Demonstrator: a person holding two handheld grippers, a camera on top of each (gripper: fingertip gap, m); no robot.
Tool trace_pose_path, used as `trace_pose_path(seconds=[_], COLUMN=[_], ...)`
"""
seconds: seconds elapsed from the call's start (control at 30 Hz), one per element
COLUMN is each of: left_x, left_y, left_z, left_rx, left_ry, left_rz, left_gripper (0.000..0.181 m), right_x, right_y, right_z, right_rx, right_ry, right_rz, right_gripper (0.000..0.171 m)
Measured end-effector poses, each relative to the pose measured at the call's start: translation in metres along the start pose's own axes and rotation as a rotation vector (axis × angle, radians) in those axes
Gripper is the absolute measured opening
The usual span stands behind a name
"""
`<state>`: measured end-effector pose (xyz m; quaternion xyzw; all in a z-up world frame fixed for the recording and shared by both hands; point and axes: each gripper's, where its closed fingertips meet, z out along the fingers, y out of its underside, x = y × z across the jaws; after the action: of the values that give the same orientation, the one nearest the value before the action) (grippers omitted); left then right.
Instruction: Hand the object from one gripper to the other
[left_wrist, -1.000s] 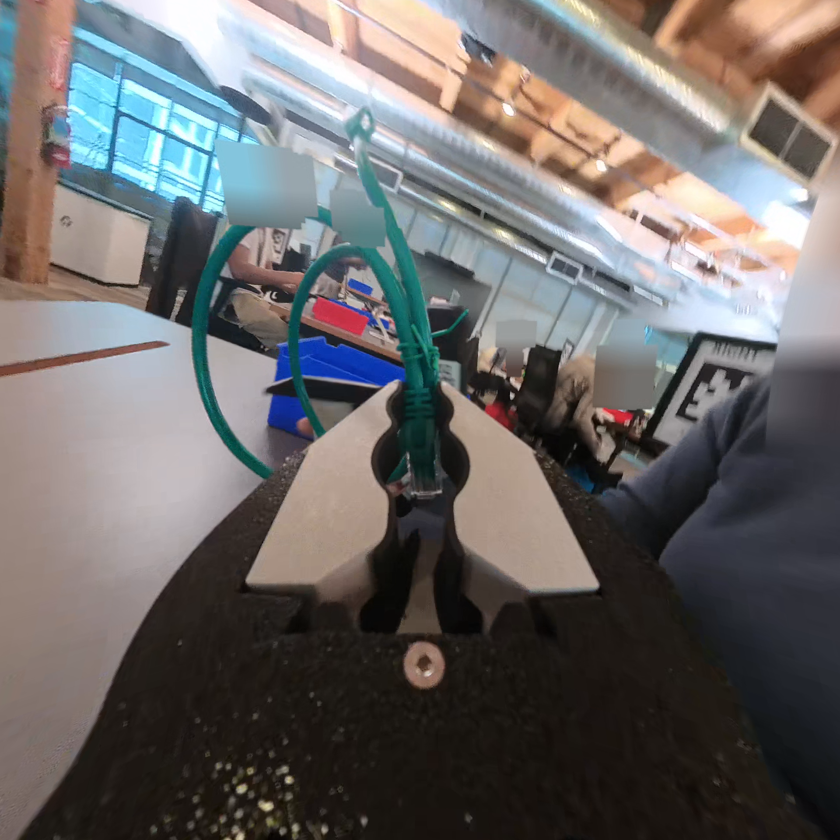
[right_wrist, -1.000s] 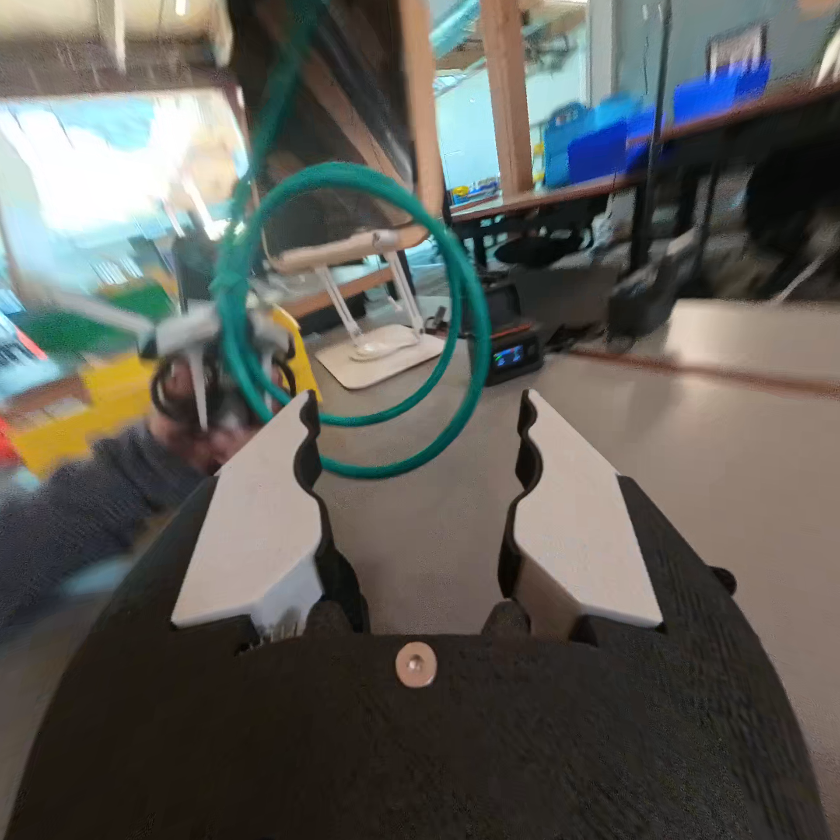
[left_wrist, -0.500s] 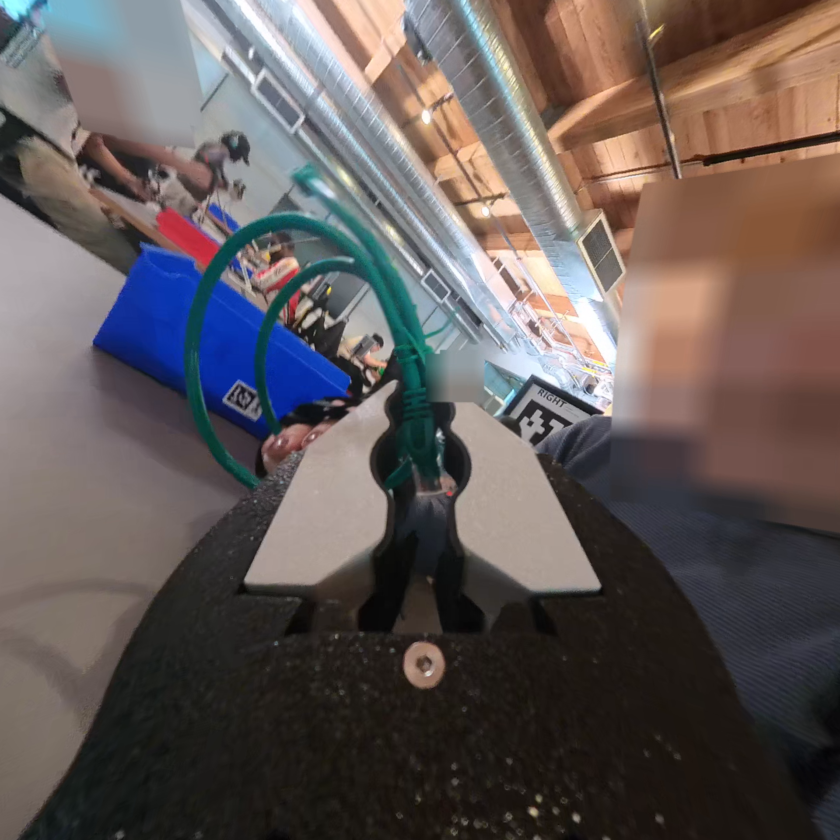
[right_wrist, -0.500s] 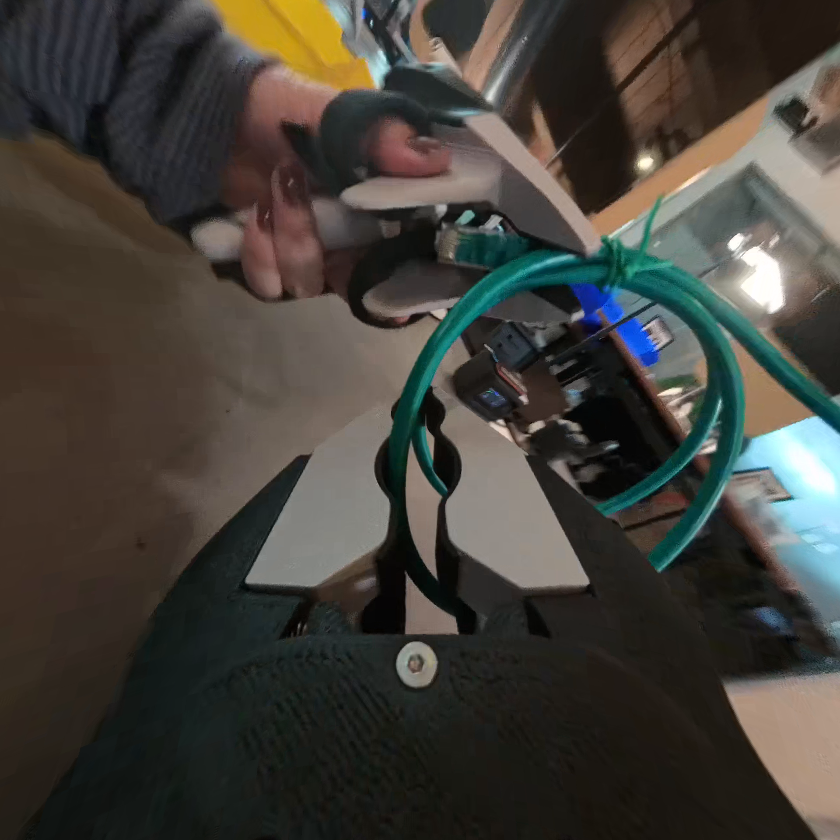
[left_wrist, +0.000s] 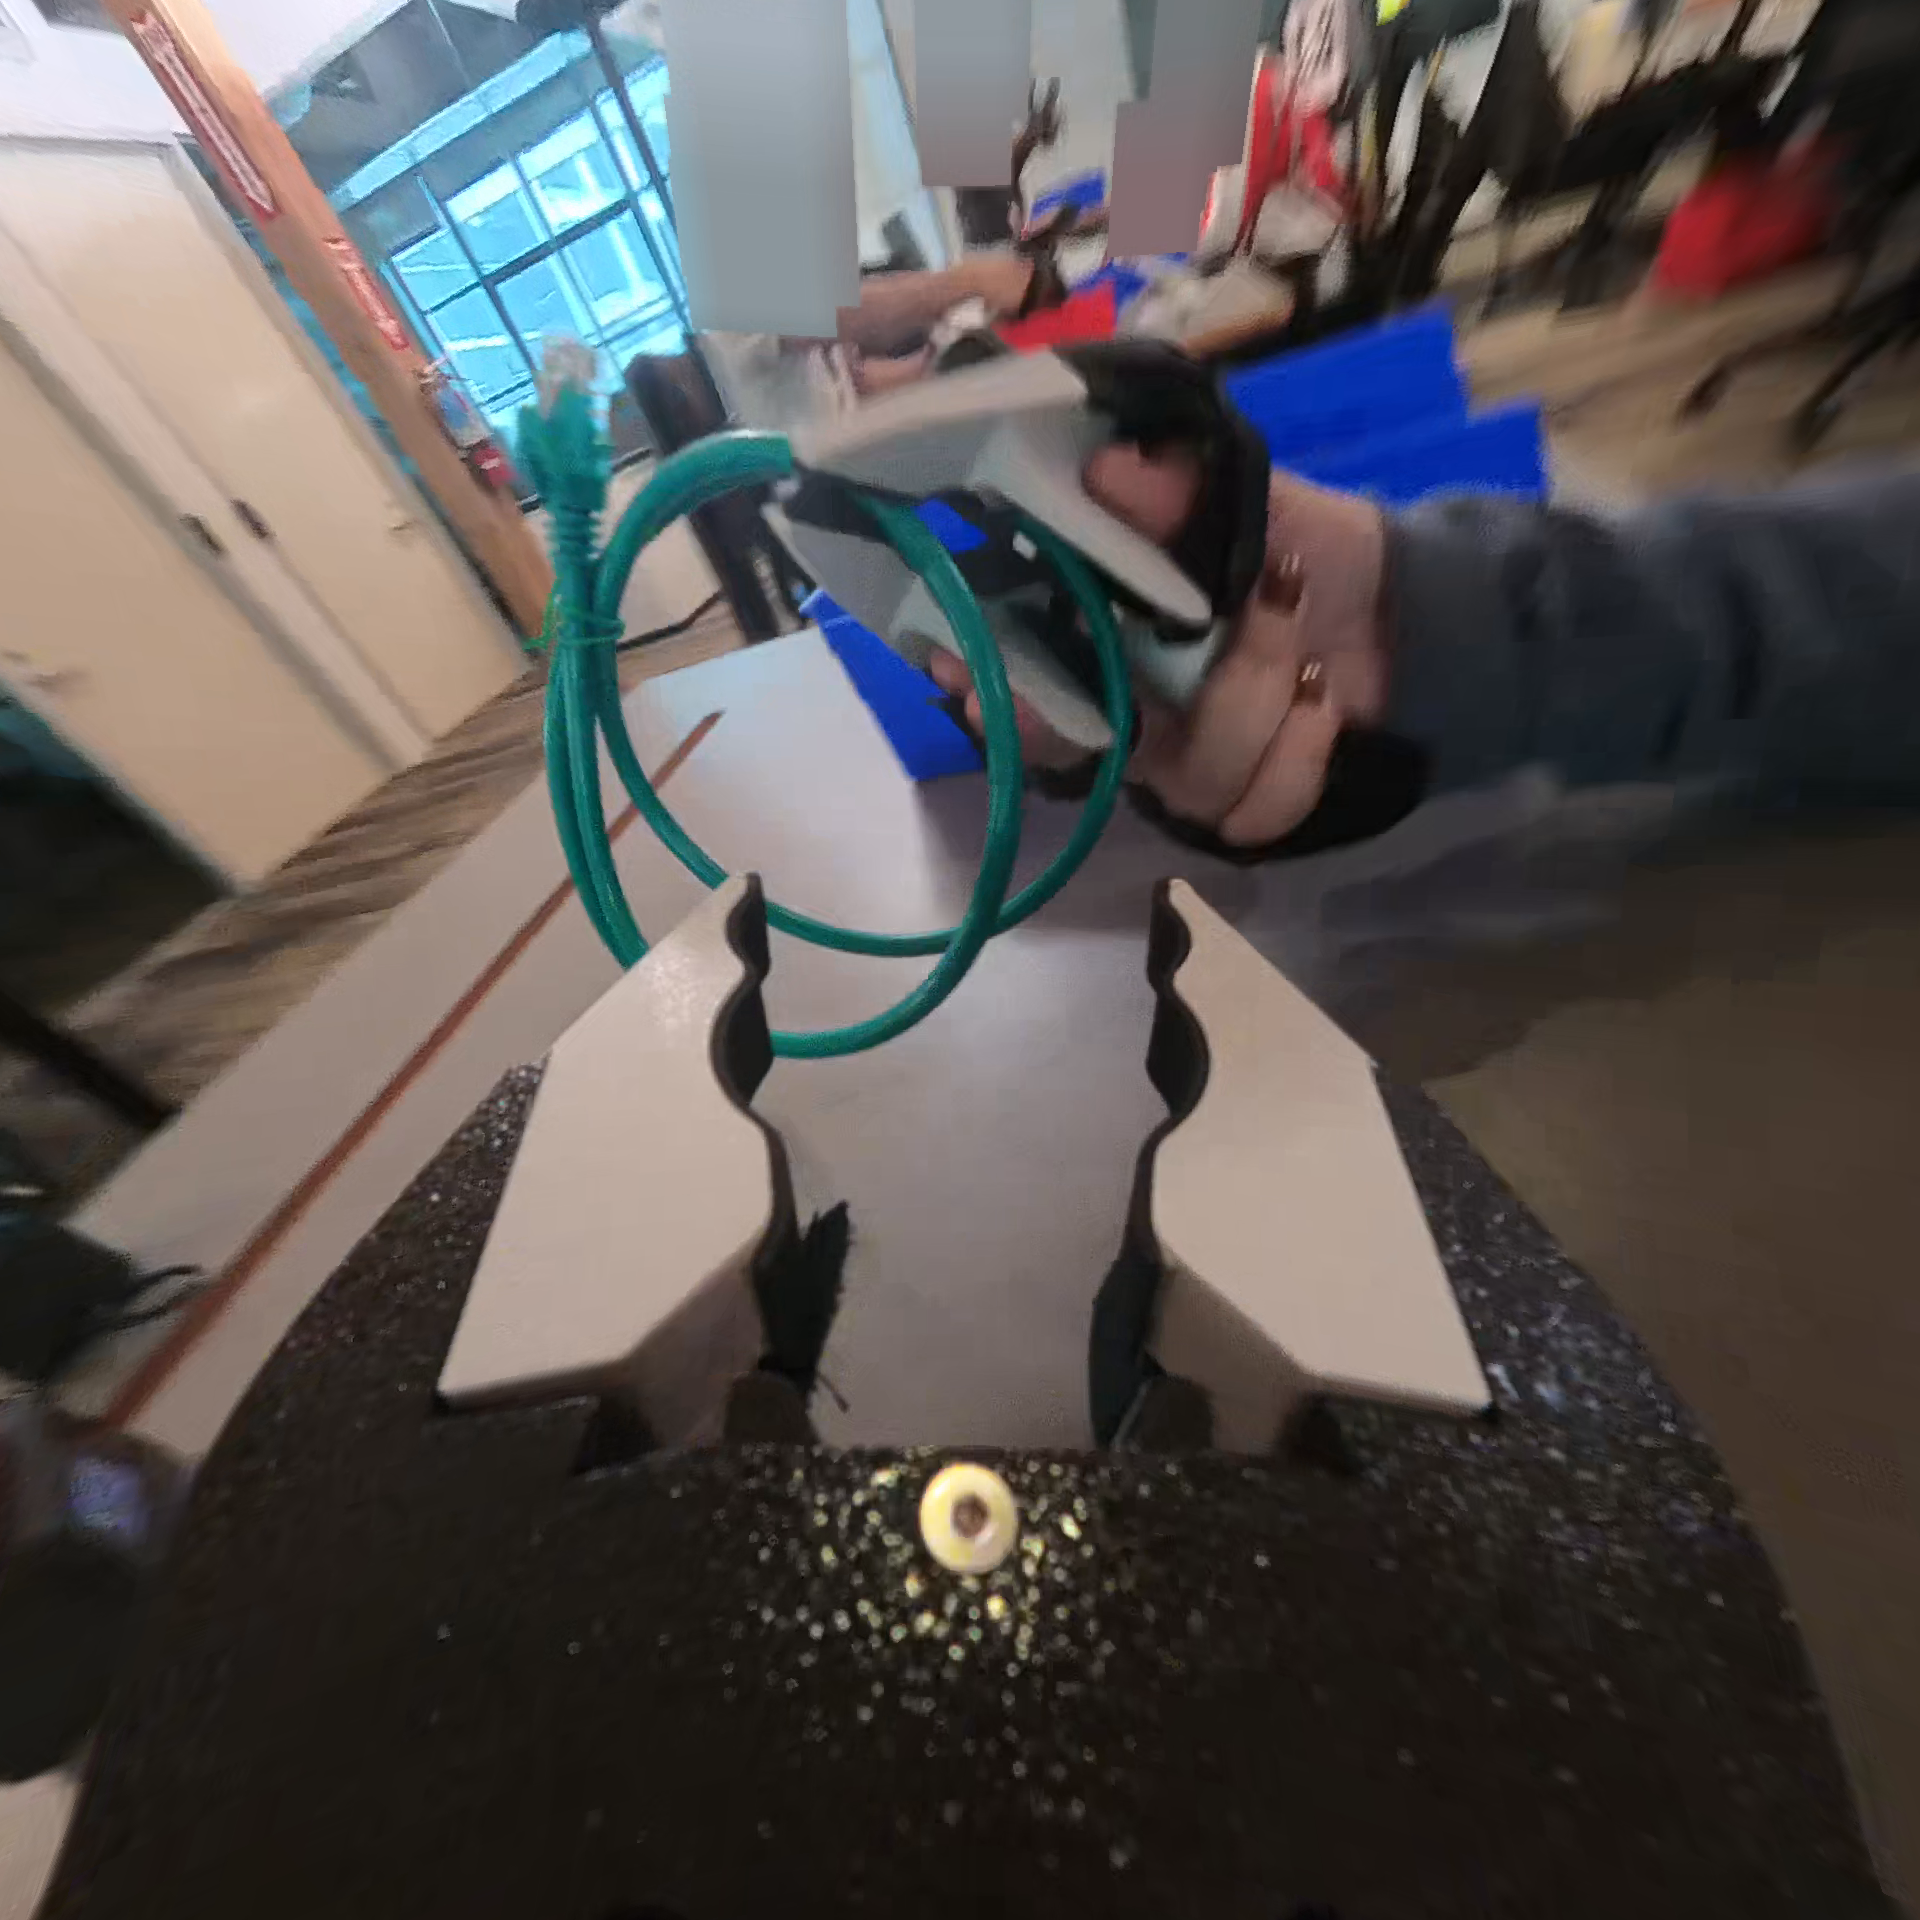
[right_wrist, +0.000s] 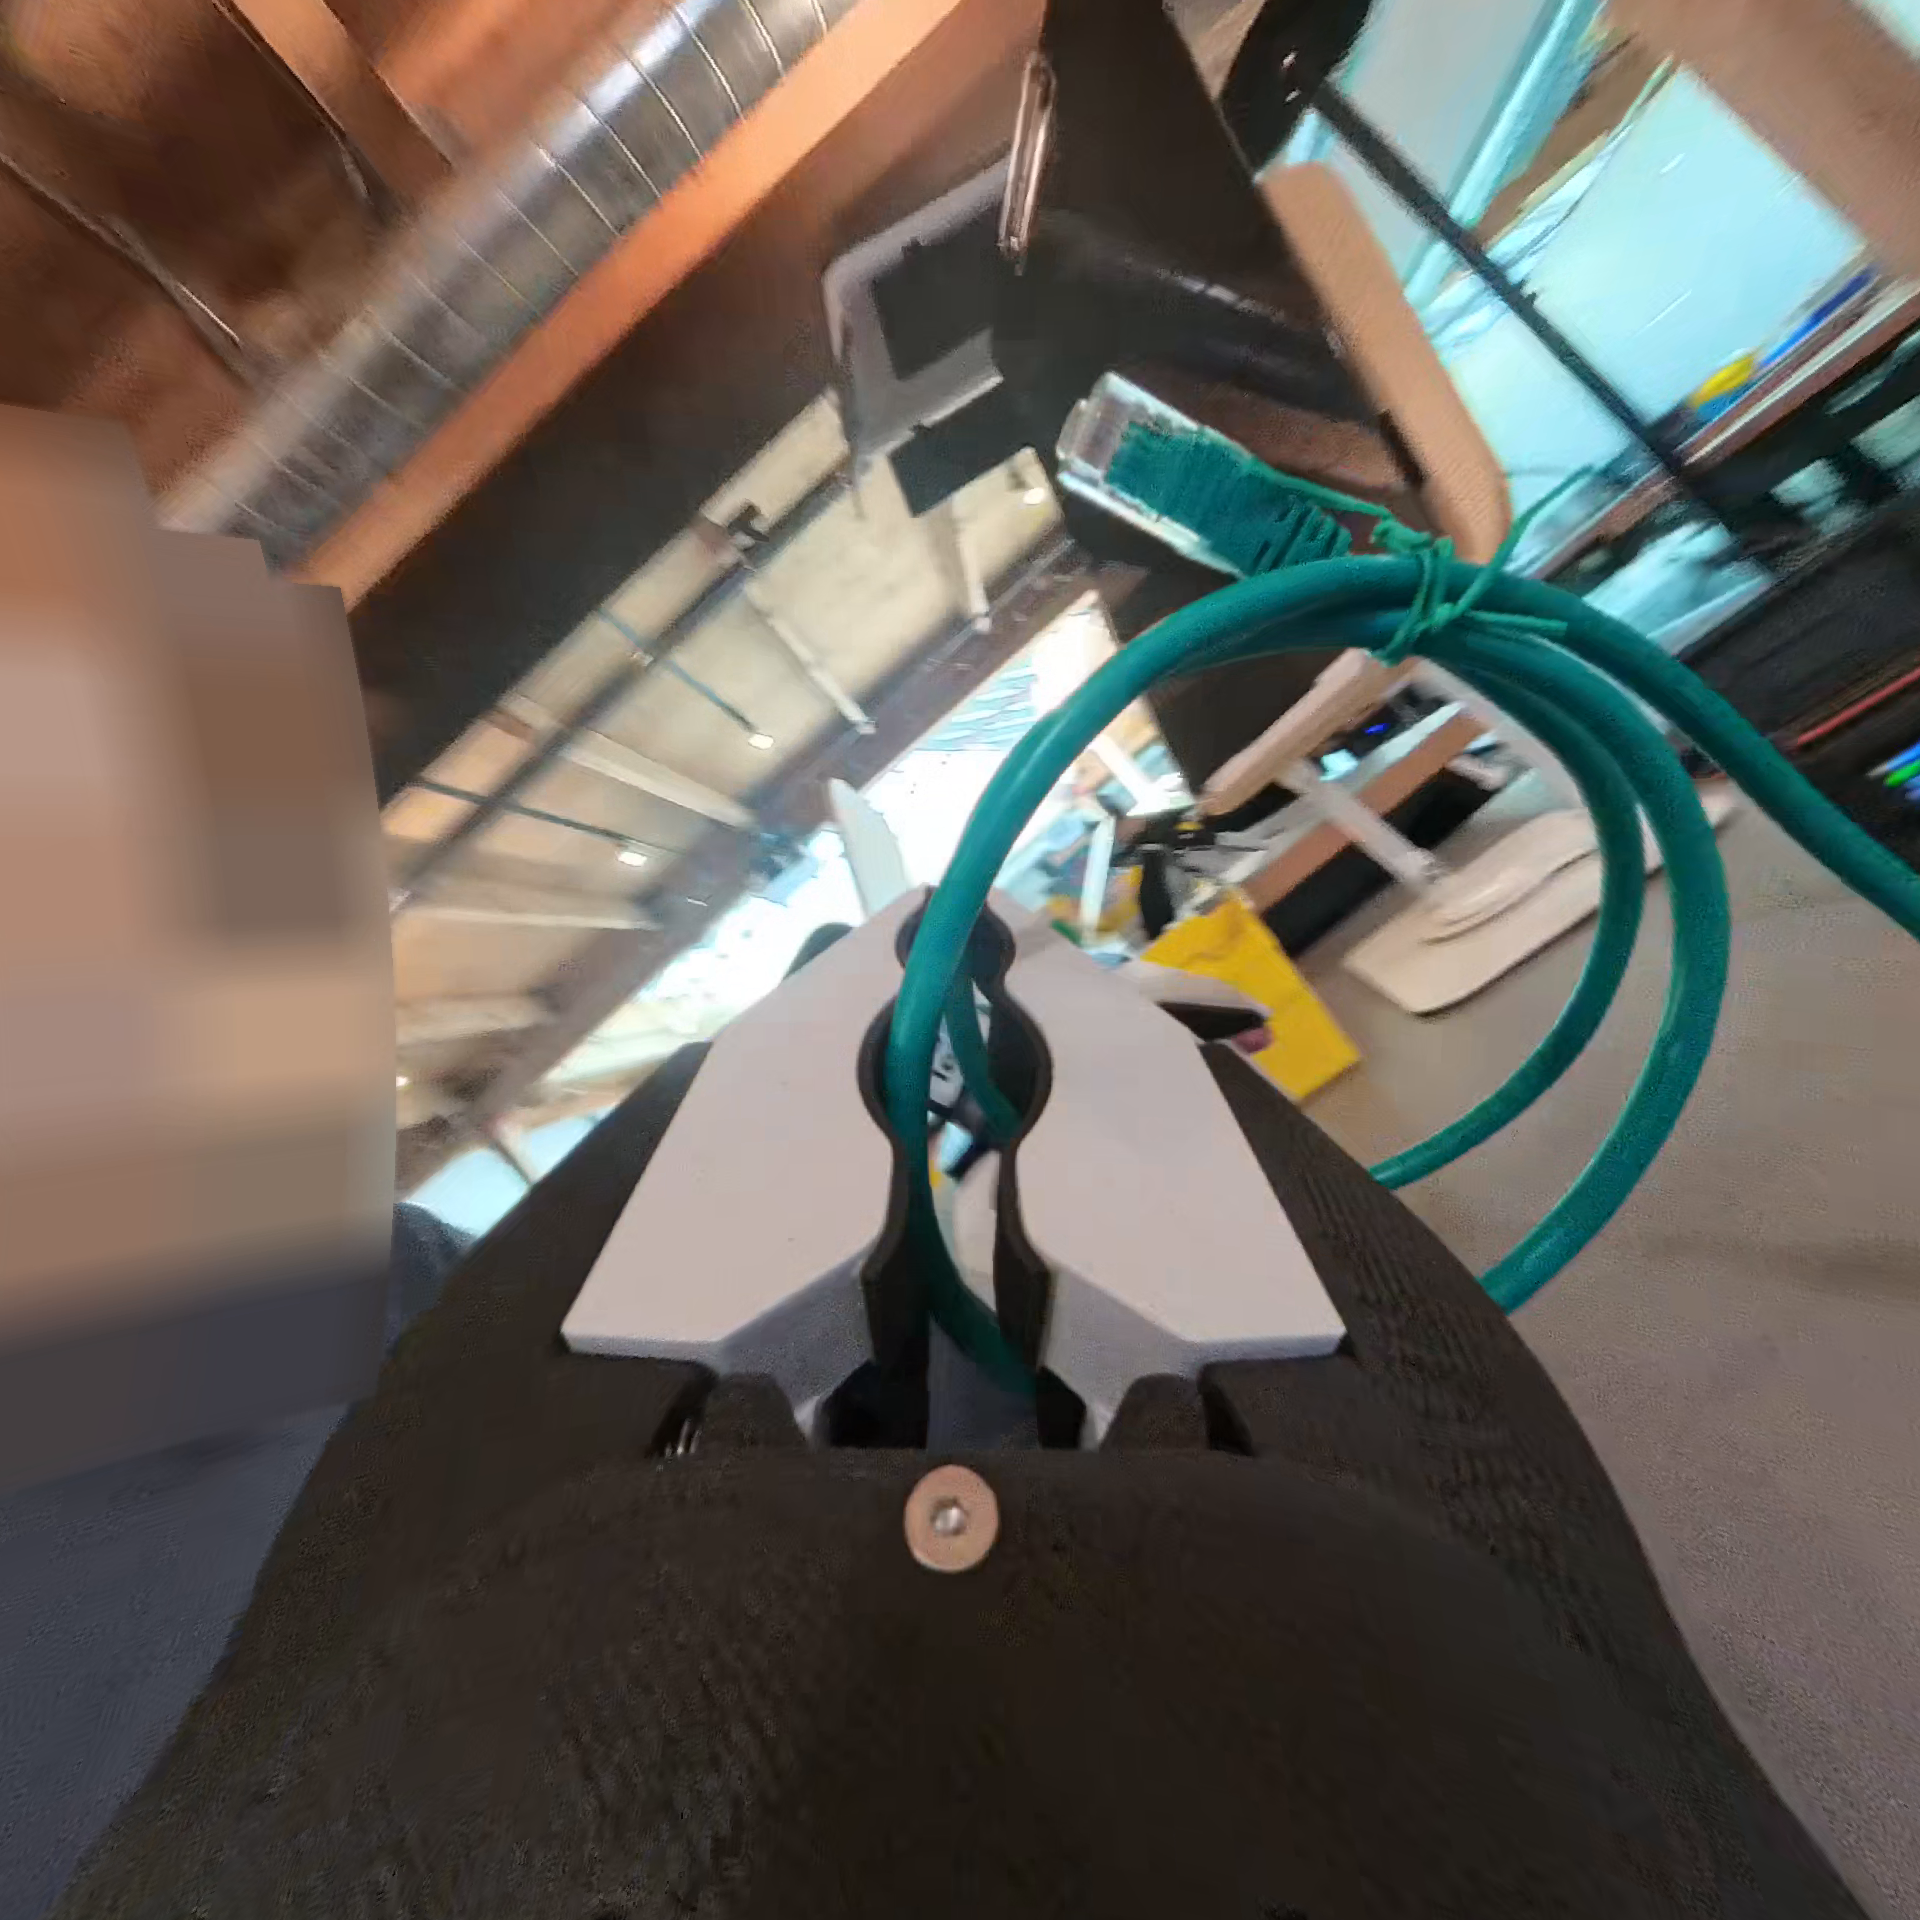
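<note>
A coiled green network cable (left_wrist: 997, 748) tied with a green twist tie hangs in the air above the grey table (left_wrist: 914, 1122). My right gripper (right_wrist: 961, 940) is shut on the cable (right_wrist: 1621, 935), with two strands running between its grey fingers; a clear plug (right_wrist: 1117, 436) sticks out at the top. In the left wrist view the right gripper (left_wrist: 821, 488) shows farther off, held by a hand, gripping the coil's top. My left gripper (left_wrist: 956, 904) is open and empty, just below and in front of the hanging coil.
A blue bin (left_wrist: 1382, 416) stands on the table behind the hand. White cabinet doors (left_wrist: 208, 540) and a wooden post (left_wrist: 343, 301) are at the left. A yellow bin (right_wrist: 1262, 997) and a desk stand (right_wrist: 1496, 894) lie beyond the right gripper. A sleeve (left_wrist: 1662, 623) comes in from the right. The tips of one gripper are about 7 centimeters away from the tips of the other.
My left gripper has opened and let go of the cable, then drawn back. The right gripper stays shut on the coil and now carries it alone.
</note>
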<state>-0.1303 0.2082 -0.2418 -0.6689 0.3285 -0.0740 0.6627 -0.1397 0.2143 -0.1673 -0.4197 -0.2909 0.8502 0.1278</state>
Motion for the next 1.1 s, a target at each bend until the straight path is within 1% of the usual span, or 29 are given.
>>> trace_pose_path(seconds=[0.07,0.13,0.2,0.23,0.27,0.3,0.37,0.43,0.47,0.53,0.57,0.6,0.63,0.7,0.73,0.8,0.83,0.87,0.9,0.93,0.97,1.0,1.03,1.1], left_x=[0.005,0.011,0.008,0.008,0.007,0.006,0.006,0.0,-0.005,-0.02,-0.025,-0.031,-0.036,-0.044,-0.047,-0.046,-0.044,-0.043,-0.043,-0.044,-0.044,-0.044,-0.044,-0.043], left_y=[0.008,0.018,0.027,0.029,0.028,0.028,0.027,0.016,0.009,-0.004,-0.01,-0.019,-0.029,-0.05,-0.059,-0.074,-0.08,-0.084,-0.086,-0.086,-0.085,-0.084,-0.084,-0.087], left_z=[0.01,0.019,0.023,0.023,0.024,0.024,0.024,0.021,0.017,0.004,-0.004,-0.012,-0.022,-0.042,-0.051,-0.066,-0.071,-0.075,-0.077,-0.077,-0.076,-0.075,-0.075,-0.074], left_rx=[-0.068,-0.143,-0.21,-0.228,-0.232,-0.234,-0.242,-0.188,-0.149,-0.051,0.01,0.089,0.186,0.354,0.432,0.559,0.605,0.639,0.663,0.672,0.67,0.668,0.671,0.689], left_ry=[-0.045,-0.06,-0.117,-0.14,-0.164,-0.188,-0.186,-0.204,-0.219,-0.247,-0.237,-0.223,-0.214,-0.17,-0.152,-0.066,-0.018,0.009,0.016,0.011,0.016,0.014,0.015,0.041], left_rz=[0.135,0.245,0.361,0.43,0.481,0.504,0.496,0.418,0.357,0.201,0.101,0.001,-0.08,-0.212,-0.259,-0.337,-0.372,-0.393,-0.399,-0.4,-0.402,-0.404,-0.408,-0.434], left_gripper=[0.069,0.058,0.047,0.026,0.011,0.01,0.006,0.003,0.002,0.001,0.001,0.001,0.001,0.001,0.001,0.001,0.001,0.0,0.0,0.001,0.001,0.002,0.002,0.001], right_x=[-0.003,-0.011,-0.021,-0.026,-0.028,-0.027,-0.022,-0.022,-0.021,-0.015,-0.012,-0.011,-0.007,0.009,0.021,0.049,0.062,0.072,0.076,0.079,0.081,0.079,0.076,0.067], right_y=[0.006,0.012,0.013,0.011,0.009,0.008,0.004,-0.005,-0.013,-0.03,-0.036,-0.037,-0.034,-0.016,-0.003,0.024,0.034,0.043,0.046,0.044,0.043,0.042,0.041,0.037], right_z=[0.002,0.007,0.01,0.01,0.01,0.011,0.012,0.009,0.006,-0.004,-0.009,-0.011,-0.011,-0.004,0.0,0.005,0.005,0.004,0.003,0.001,0.0,0.0,0.001,0.005], right_rx=[-0.018,-0.033,-0.022,-0.004,0.014,0.025,0.058,0.098,0.138,0.222,0.236,0.216,0.16,-0.023,-0.13,-0.324,-0.393,-0.454,-0.474,-0.47,-0.479,-0.484,-0.466,-0.421], right_ry=[-0.064,-0.133,-0.205,-0.242,-0.255,-0.238,-0.168,-0.111,-0.052,0.131,0.226,0.306,0.369,0.473,0.511,0.574,0.62,0.645,0.665,0.704,0.73,0.734,0.723,0.708], right_rz=[0.109,0.171,0.213,0.217,0.209,0.18,0.074,-0.076,-0.192,-0.485,-0.639,-0.794,-0.939,-1.153,-1.205,-1.198,-1.178,-1.18,-1.21,-1.259,-1.315,-1.364,-1.397,-1.433], right_gripper=[0.002,0.003,0.01,0.014,0.018,0.022,0.029,0.037,0.041,0.05,0.052,0.056,0.061,0.071,0.075,0.082,0.081,0.076,0.062,0.04,0.028,0.023,0.023,0.03])
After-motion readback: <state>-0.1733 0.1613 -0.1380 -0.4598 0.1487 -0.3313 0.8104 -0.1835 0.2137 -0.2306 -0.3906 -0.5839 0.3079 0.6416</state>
